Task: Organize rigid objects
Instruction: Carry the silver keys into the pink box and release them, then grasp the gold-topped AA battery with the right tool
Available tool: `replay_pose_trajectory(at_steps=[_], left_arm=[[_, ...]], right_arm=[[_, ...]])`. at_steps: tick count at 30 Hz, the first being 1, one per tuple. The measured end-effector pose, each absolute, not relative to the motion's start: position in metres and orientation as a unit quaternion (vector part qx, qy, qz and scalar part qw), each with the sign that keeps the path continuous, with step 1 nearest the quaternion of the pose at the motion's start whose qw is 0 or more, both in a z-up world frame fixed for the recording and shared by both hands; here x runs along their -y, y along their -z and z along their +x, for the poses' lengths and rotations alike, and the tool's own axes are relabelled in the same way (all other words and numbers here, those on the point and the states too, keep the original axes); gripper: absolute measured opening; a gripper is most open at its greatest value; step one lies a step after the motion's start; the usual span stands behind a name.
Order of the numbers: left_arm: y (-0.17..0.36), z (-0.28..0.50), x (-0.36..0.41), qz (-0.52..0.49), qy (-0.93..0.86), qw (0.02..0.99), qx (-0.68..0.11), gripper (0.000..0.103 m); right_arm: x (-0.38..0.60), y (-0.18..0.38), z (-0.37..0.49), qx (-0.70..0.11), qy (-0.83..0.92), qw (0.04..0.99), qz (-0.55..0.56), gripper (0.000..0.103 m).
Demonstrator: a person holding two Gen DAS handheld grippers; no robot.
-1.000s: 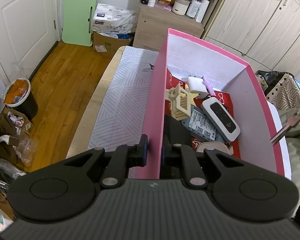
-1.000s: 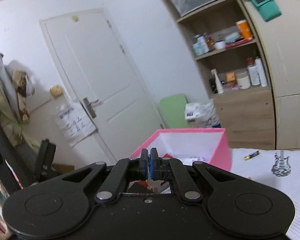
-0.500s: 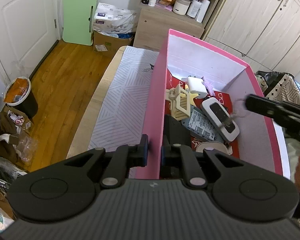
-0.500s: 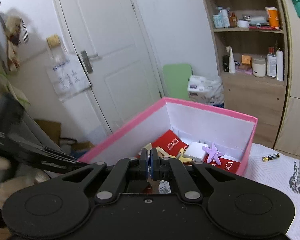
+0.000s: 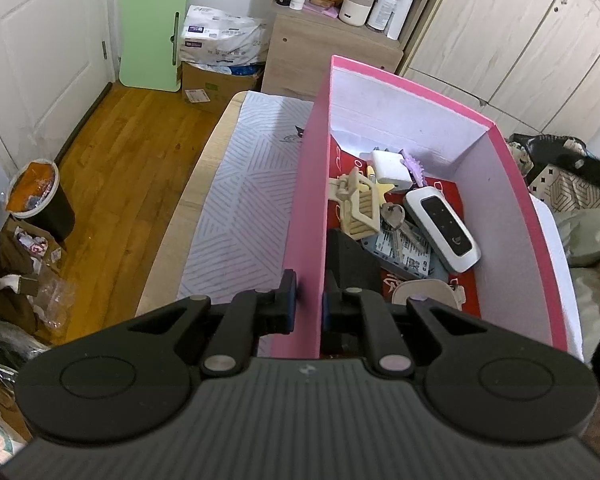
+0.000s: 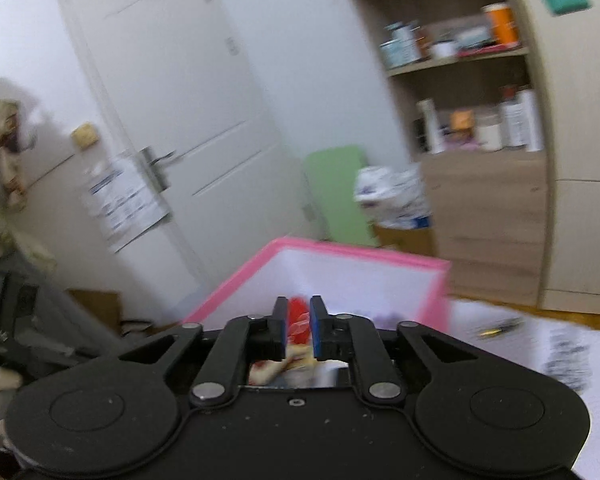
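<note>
The left gripper (image 5: 309, 303) has its black fingers pinching the near left wall of the pink cardboard box (image 5: 306, 208), one blue pad (image 5: 290, 300) outside and one inside. The box is rectangular, with white matte inner walls and a red printed liner. It stands on a counter covered by a white cloth with grey line pattern (image 5: 244, 204).

Contents, lying loosely piled:
- beige plastic claw hair clip (image 5: 358, 208), ribbed;
- white square charger block (image 5: 390, 166);
- lilac plastic comb-like piece (image 5: 414, 164);
- white glossy oblong device with black face (image 5: 442, 230);
- metal key with heart-shaped head (image 5: 394, 220), resting on a grey labelled card (image 5: 406, 250);
- beige rounded case (image 5: 422, 292).

The right gripper (image 6: 299, 330) hovers above the box (image 6: 352, 276); its fingers stand spread slightly apart with nothing between them. That view is motion-blurred.
</note>
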State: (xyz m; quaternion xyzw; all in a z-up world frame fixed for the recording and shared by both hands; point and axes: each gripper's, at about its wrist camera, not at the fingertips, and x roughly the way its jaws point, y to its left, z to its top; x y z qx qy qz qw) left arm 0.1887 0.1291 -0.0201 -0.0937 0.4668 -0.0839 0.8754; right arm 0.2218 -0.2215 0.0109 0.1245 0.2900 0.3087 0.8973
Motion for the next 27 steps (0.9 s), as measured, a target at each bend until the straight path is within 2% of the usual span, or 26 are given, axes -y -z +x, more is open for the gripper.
replay_pose_trajectory(at_steps=[9,13,20,23,27], left_arm=[[0.02,0.189,-0.127,-0.093,0.081,0.876,-0.467,0.011],[0.02,0.19,-0.126,-0.097,0.077,0.876,-0.466,0.011],[0.019,0.189,-0.126,-0.092,0.074,0.875,-0.469,0.011],[0.019,0.19,-0.124,-0.087,0.073,0.875,-0.47,0.011],[0.019,0.19,-0.125,-0.089,0.073,0.875,-0.471,0.011]], right_arm=[[0.294,0.007,0.231,-0.308,-0.182,0.927,0.114,0.02],[0.296,0.033,0.228,-0.332,-0.155,0.926,0.09,0.025],[0.27,0.072,0.235,-0.384,-0.171,0.903,0.093,0.026],[0.259,0.081,0.24,-0.394,-0.168,0.9,0.082,0.03],[0.241,0.089,0.247,-0.397,-0.16,0.903,0.046,0.042]])
